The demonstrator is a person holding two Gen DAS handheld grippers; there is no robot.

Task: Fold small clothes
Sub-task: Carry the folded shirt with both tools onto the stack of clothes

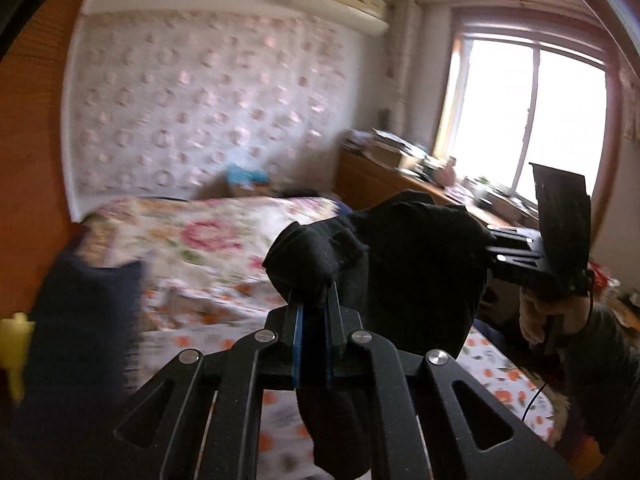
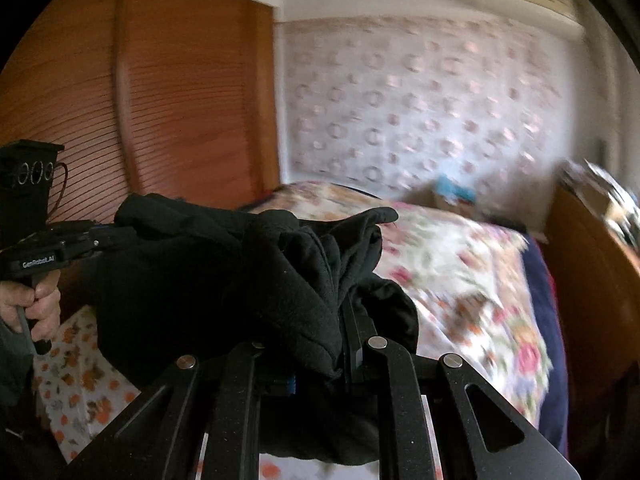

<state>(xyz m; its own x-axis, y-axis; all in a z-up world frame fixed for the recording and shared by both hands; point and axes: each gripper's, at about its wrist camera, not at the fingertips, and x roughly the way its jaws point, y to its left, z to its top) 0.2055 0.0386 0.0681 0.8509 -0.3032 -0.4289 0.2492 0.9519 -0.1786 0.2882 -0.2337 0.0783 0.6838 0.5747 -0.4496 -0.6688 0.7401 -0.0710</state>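
A black fleece garment [image 1: 420, 264] hangs bunched in the air above the bed, stretched between both grippers. My left gripper [image 1: 314, 292] is shut on one bunched edge of it, and cloth hangs down between the fingers. In the right wrist view the same black garment [image 2: 224, 280] drapes over my right gripper [image 2: 340, 320], which is shut on a thick fold; its left finger is hidden by cloth. The right gripper [image 1: 490, 246] shows in the left wrist view, biting the garment's far side. The left gripper [image 2: 108, 236] shows at the left of the right wrist view, held by a hand [image 2: 38, 308].
A bed with a floral cover [image 1: 208, 248] lies below and ahead. A dark blue cloth [image 1: 88, 320] sits at its left side. A wooden wardrobe [image 2: 160, 92] stands to the left. A cluttered wooden desk [image 1: 400, 172] runs under the window [image 1: 528, 120] on the right.
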